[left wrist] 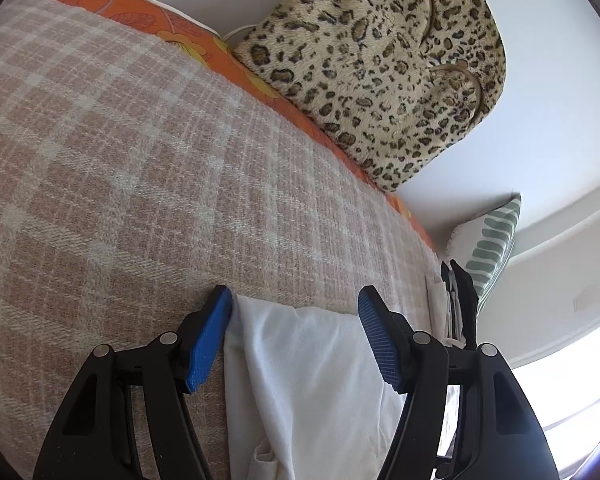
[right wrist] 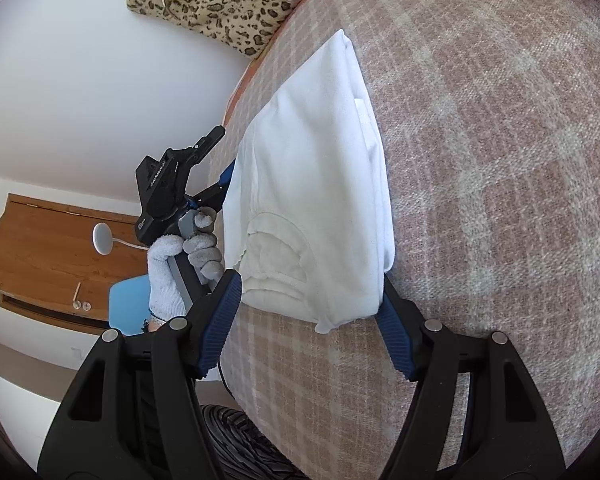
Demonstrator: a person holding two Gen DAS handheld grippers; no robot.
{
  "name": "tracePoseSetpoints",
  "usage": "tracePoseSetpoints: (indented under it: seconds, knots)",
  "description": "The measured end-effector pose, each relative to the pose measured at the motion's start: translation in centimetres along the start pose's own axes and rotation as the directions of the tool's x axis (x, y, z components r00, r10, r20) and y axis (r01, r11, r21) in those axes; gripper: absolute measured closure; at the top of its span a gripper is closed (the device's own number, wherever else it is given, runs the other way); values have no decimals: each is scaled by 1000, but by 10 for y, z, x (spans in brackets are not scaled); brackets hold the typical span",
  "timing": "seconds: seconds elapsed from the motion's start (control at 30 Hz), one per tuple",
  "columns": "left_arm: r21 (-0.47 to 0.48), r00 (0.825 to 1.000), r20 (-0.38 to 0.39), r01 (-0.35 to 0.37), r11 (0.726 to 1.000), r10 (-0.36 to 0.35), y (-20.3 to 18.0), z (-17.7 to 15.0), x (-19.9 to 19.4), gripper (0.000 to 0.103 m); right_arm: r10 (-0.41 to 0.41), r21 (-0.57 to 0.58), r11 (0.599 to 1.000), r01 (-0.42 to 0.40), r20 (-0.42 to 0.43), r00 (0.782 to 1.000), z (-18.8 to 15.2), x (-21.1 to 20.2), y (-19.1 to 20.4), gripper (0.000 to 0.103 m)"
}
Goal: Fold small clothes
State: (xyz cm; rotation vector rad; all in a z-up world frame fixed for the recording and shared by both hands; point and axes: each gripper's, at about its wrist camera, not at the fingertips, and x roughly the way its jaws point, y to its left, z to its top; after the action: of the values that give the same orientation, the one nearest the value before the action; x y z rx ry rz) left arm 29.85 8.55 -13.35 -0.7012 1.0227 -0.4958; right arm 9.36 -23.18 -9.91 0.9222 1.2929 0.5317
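White shirt (right wrist: 320, 184) folded, lying on plaid blanket (right wrist: 500, 200) near bed edge. Left gripper (left wrist: 296, 300) wide, pads either side of shirt end, not pressing. Right gripper (right wrist: 310, 280) wide, straddling collar end; contact uncertain. Gloved hand (right wrist: 180, 264) holds left gripper. Leopard bag (left wrist: 380, 60) against wall; contents not visible.

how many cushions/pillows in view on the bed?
2. A leopard-print cushion leans against the wall at the plaid blanket's far edge; a green-striped white pillow stands in the corner. Others may be hidden.
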Motion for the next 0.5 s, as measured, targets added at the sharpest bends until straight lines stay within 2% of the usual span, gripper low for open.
tracePoseSetpoints:
  seconds: [0.07,0.17,0.37,0.4,0.5]
  knots:
    - [16,1000,-17,2,1000,-2,-4,-1,2,41,2,4,1000,-2,1,1000,2,2,1,33]
    - [-1,997,-56,48,999,-48,-3,-5,3,43,3,5,1000,-3,-2,1000,2,1,0,34]
    - [-37,992,-73,103,994,-105,3,-10,-8,45,12,15,1000,-12,-5,1000,3,0,-5,35]
    - [-32,993,-66,100,995,-101,1,-9,-10,45,11,14,1000,-11,-6,1000,3,0,-6,35]
    - [27,1000,-19,25,999,-24,-5,-3,-16,45,8,11,1000,-8,-6,1000,3,1,-6,35]
